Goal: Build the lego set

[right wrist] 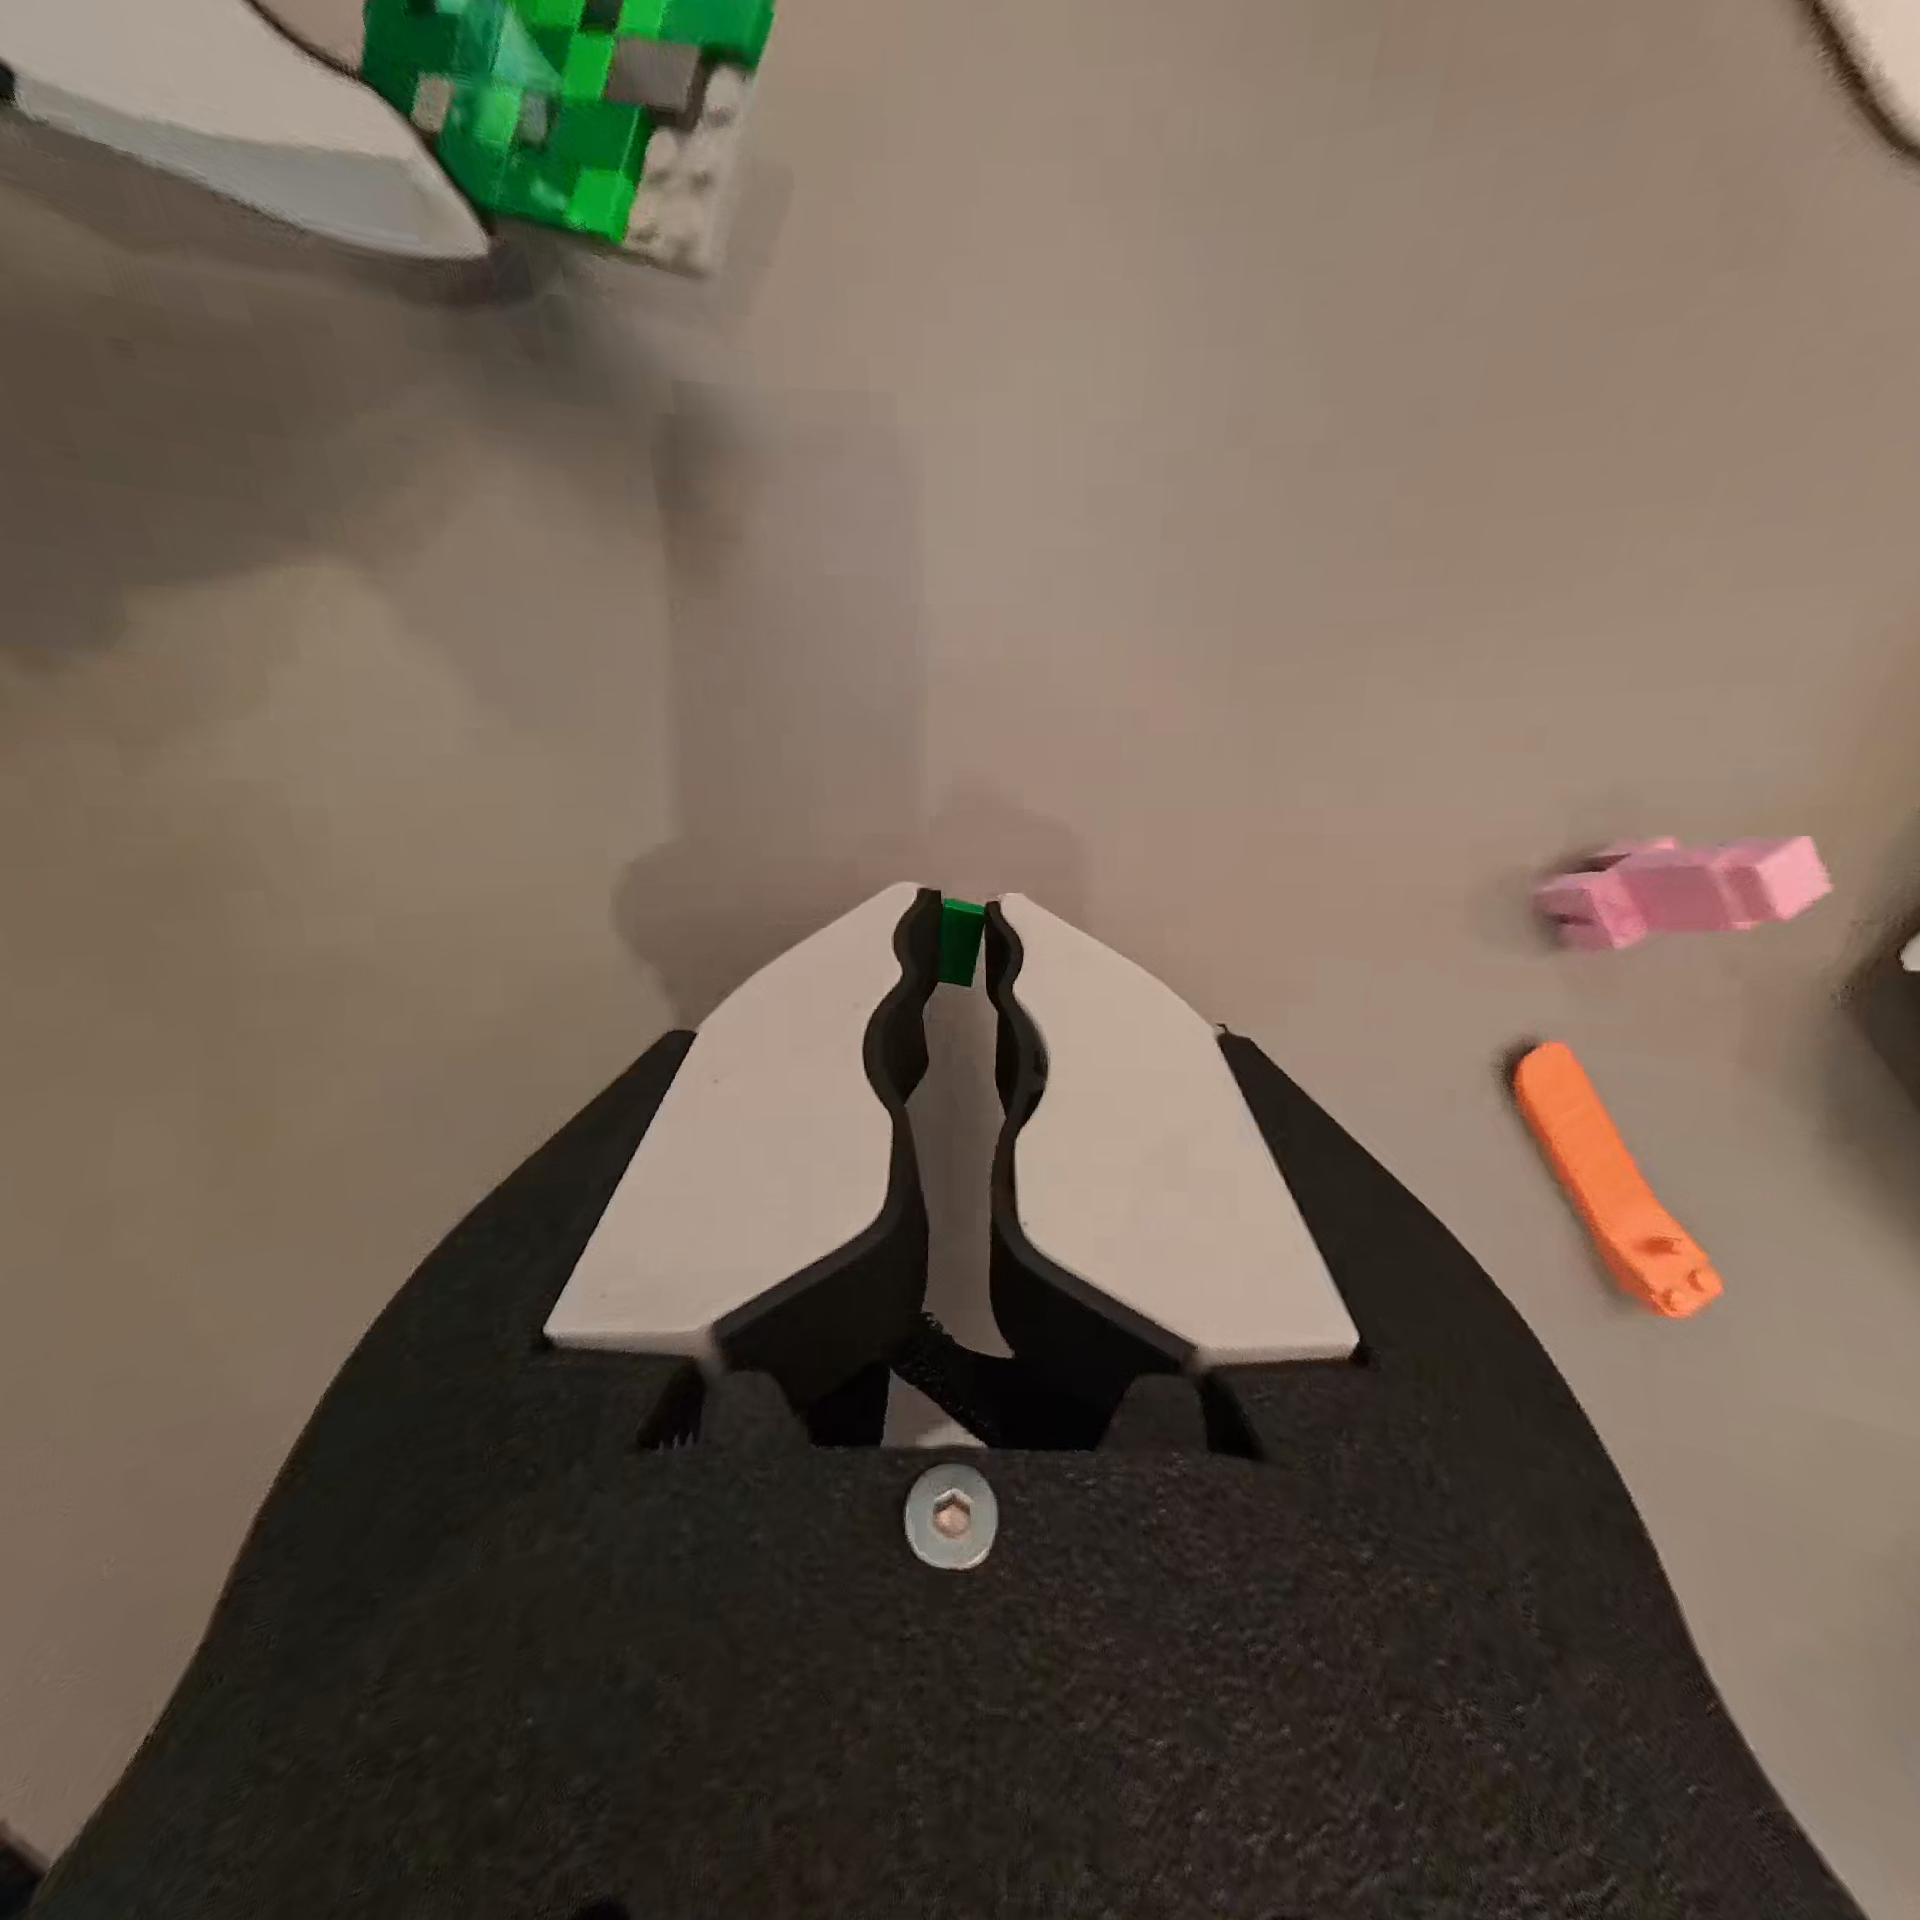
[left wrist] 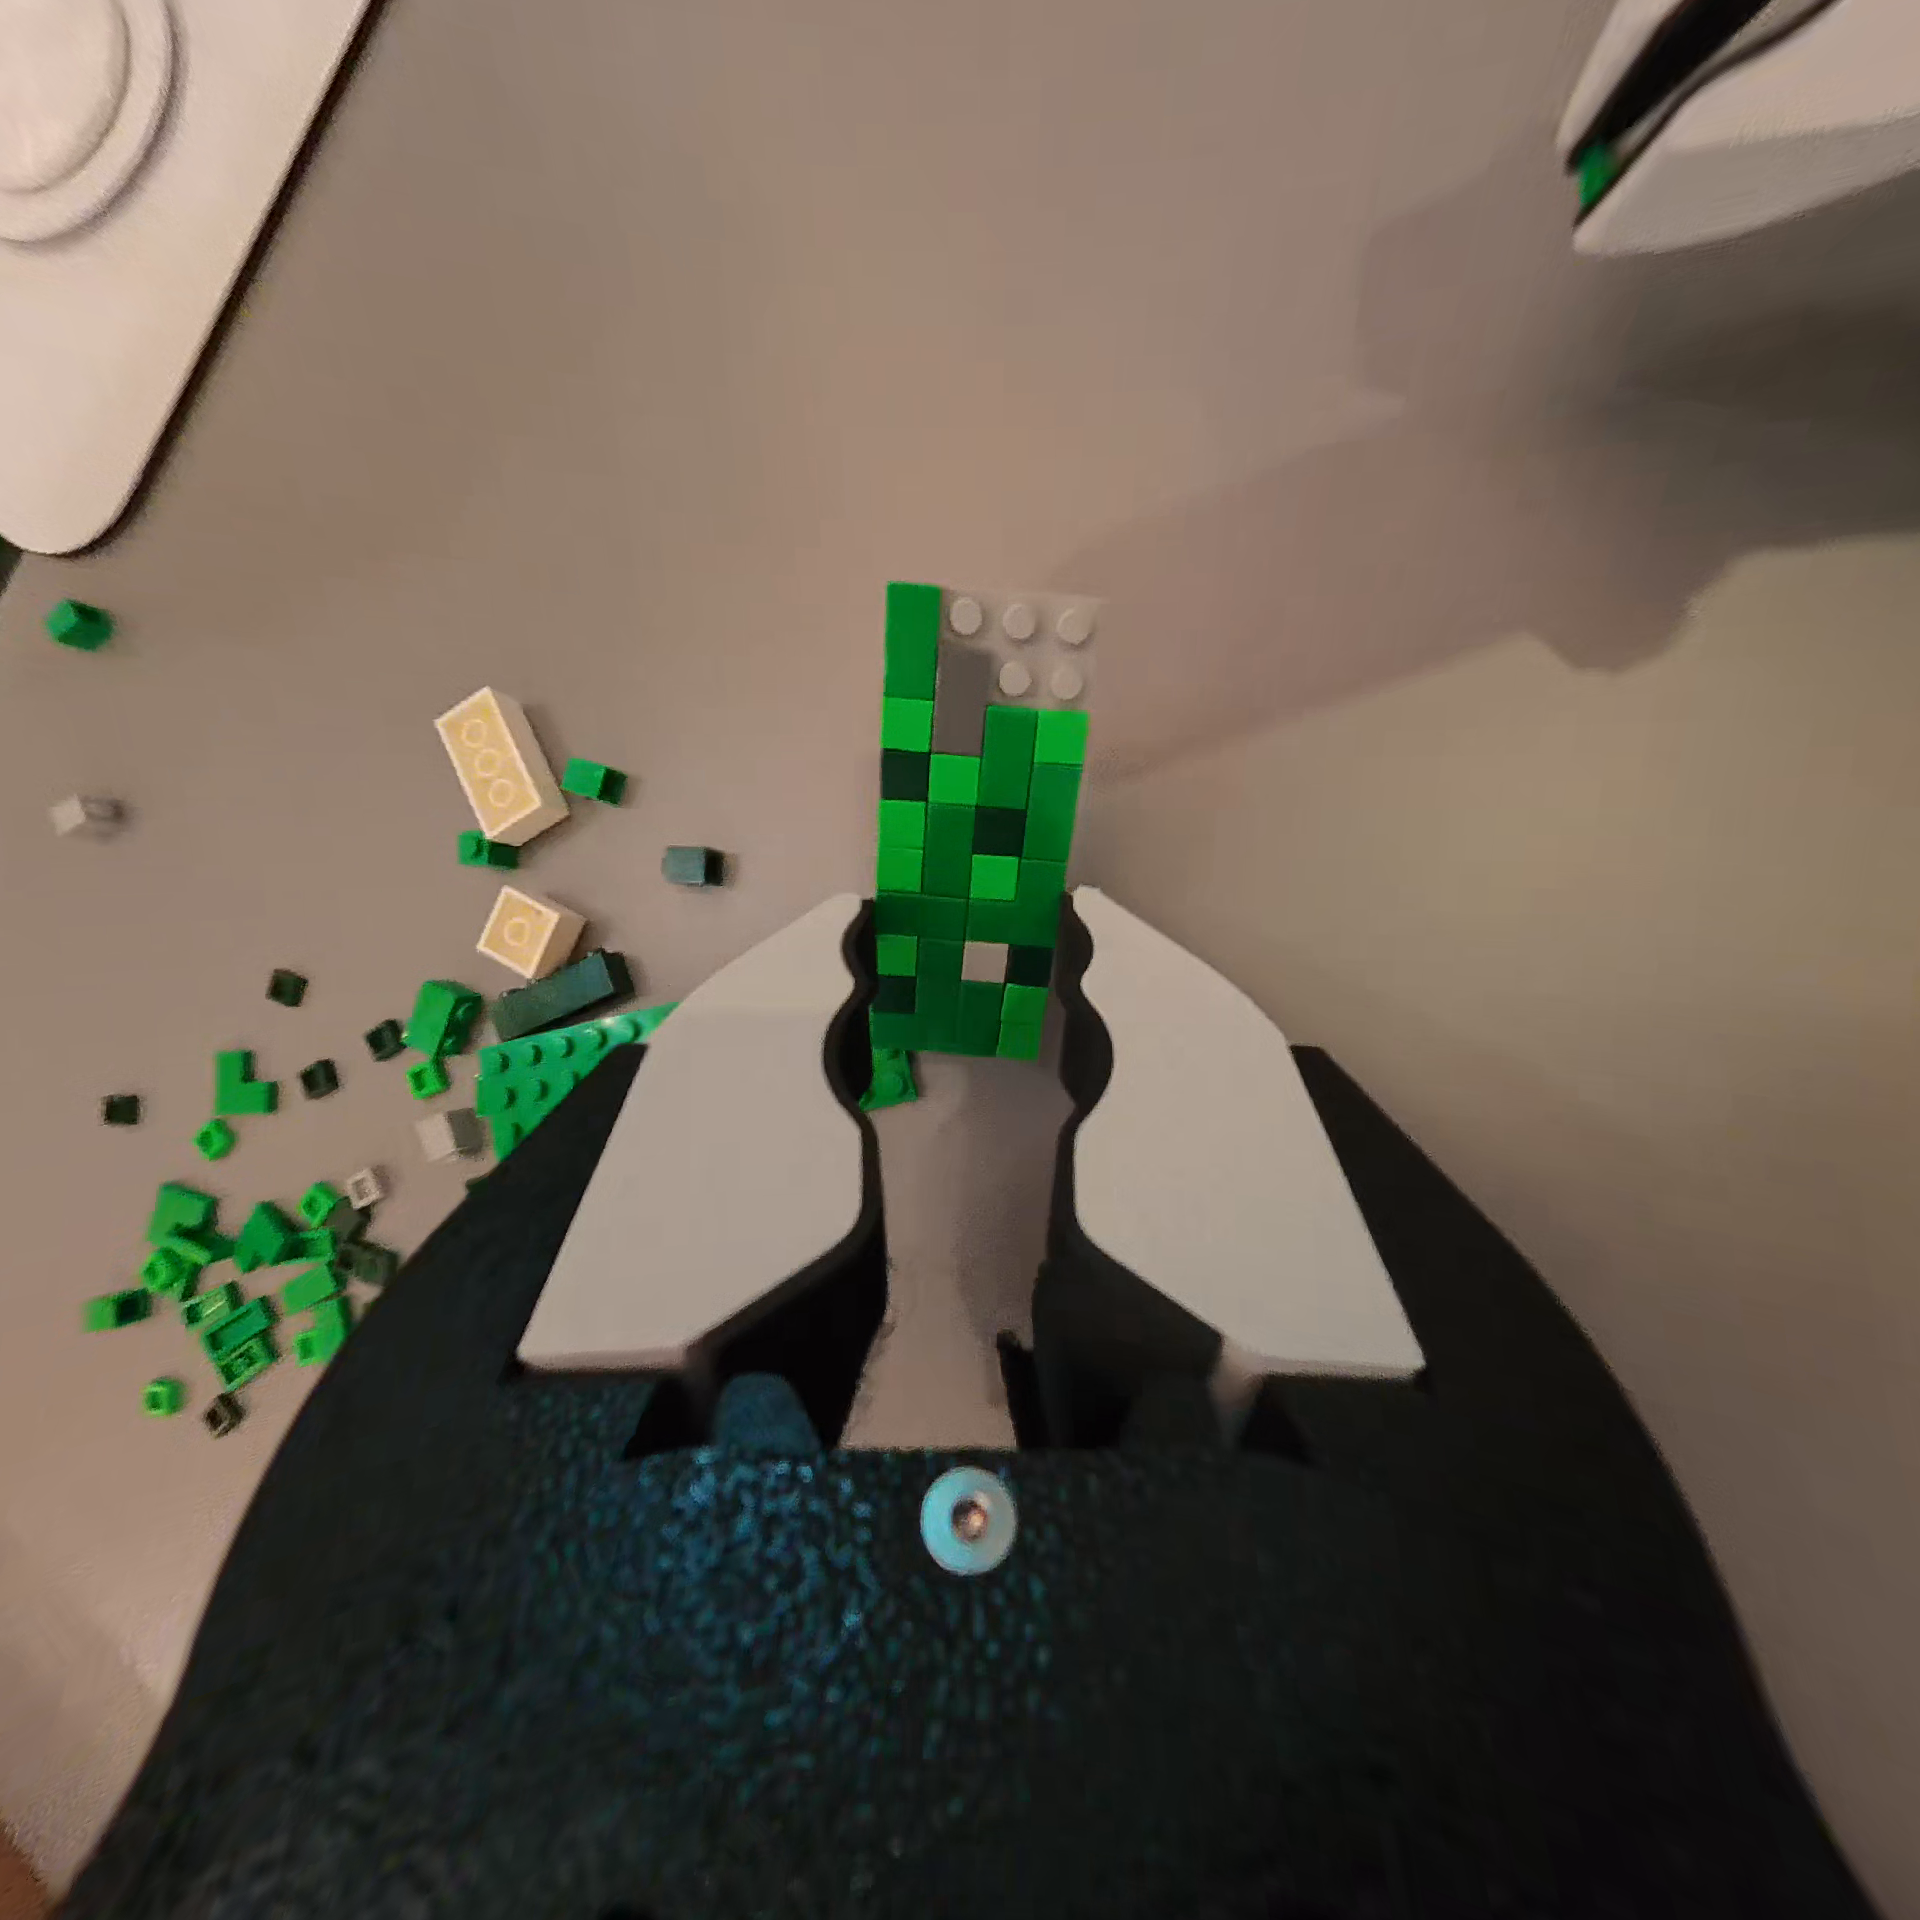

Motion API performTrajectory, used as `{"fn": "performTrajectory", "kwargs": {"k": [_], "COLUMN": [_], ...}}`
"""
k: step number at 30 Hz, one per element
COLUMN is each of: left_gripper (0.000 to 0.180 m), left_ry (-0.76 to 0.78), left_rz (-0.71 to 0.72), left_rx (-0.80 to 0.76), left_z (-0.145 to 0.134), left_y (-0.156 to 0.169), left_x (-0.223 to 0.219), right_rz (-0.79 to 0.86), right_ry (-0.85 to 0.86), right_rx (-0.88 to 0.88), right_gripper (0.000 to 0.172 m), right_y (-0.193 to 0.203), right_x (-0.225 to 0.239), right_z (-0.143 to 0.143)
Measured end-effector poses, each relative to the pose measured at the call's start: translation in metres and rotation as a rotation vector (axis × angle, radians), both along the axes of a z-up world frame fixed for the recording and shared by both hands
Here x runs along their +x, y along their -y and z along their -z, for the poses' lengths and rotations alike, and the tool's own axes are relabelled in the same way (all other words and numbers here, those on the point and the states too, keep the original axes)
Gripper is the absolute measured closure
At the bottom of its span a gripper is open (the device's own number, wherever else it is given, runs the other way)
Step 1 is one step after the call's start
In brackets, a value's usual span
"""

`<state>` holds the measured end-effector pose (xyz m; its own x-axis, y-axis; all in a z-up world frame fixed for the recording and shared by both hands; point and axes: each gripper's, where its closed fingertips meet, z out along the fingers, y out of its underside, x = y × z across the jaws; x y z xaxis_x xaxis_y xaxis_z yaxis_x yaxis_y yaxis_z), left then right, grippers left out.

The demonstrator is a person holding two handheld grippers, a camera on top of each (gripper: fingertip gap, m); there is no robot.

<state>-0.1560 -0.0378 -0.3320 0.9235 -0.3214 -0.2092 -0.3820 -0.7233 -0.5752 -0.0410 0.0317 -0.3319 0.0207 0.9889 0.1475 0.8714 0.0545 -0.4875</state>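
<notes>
The left gripper clenched the lower end of a green tiled brick panel on a grey plate, above the table; loose bricks lay left of it; the right gripper pinched 1 small green tile, well apart from an orange tool and a pink brick figure.

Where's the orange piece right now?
Right wrist view only: the orange piece lies on the grey table, right of the right tongs, just below the pink block build.

A plain grey-beige tabletop fills both views, crossed by soft, blurred shadows under dim, warm light.
</notes>
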Motion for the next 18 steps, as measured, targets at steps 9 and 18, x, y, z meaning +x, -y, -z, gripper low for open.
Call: {"fn": "performTrajectory", "kwargs": {"k": [9,18], "left_gripper": [0.148,0.148], "left_ry": [-0.132,-0.082], "left_rz": [0.126,0.191], "left_rx": [0.067,0.061], "left_z": [0.0,0.008], "left_y": [0.0,0.003], "left_x": [-0.001,0.018], "right_rz": [0.056,-0.077], "right_ry": [0.181,-0.061], "right_rx": [-0.043,-0.148], "right_gripper": [0.164,0.134], "right_y": [0.018,0.03], "right_x": [0.008,0.007], "right_z": [0.024,-0.002]}}
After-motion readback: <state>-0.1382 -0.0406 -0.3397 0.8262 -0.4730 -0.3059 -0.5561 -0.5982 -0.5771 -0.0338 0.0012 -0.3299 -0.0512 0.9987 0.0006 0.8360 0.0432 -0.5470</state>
